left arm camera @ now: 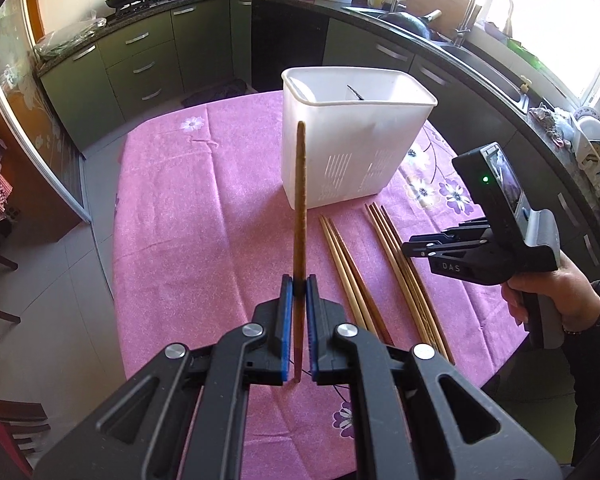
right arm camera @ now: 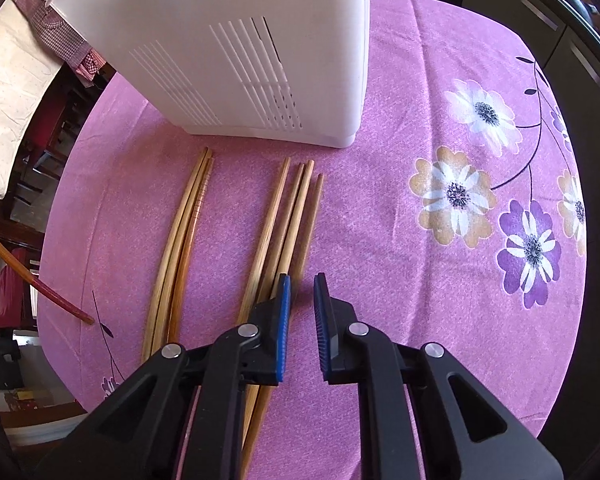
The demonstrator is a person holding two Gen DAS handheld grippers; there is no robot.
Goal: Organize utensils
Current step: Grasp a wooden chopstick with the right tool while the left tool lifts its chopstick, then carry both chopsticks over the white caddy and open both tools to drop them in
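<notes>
On the pink flowered tablecloth [right arm camera: 380, 208] stands one white slotted holder [left arm camera: 352, 140], with loose chopsticks lying flat just before it in two groups: three in the left group [right arm camera: 184, 240] and four in the right group [right arm camera: 288, 220], seven on the cloth.

An eighth, darker chopstick [left arm camera: 300, 200] is clamped between the pads of the left gripper [left arm camera: 299, 284], lifted clear of the cloth and pointing toward the holder. The grip sits toward one end, leaving a long free length.

The right gripper [right arm camera: 301, 312] hovers over the right group, its pads narrowly apart with nothing between them; whether they touch a stick cannot be told.

Judgement: the sticks are light, stiff and slim, wooden or bamboo, unlikely to break but liable to roll or pivot in the pads. A hold nearer mid-length would steady them. Neighbouring sticks lie touching, so singling one out calls for care.

Inside the holder one dark slim item [left arm camera: 355, 93] shows; its kind is unclear.
</notes>
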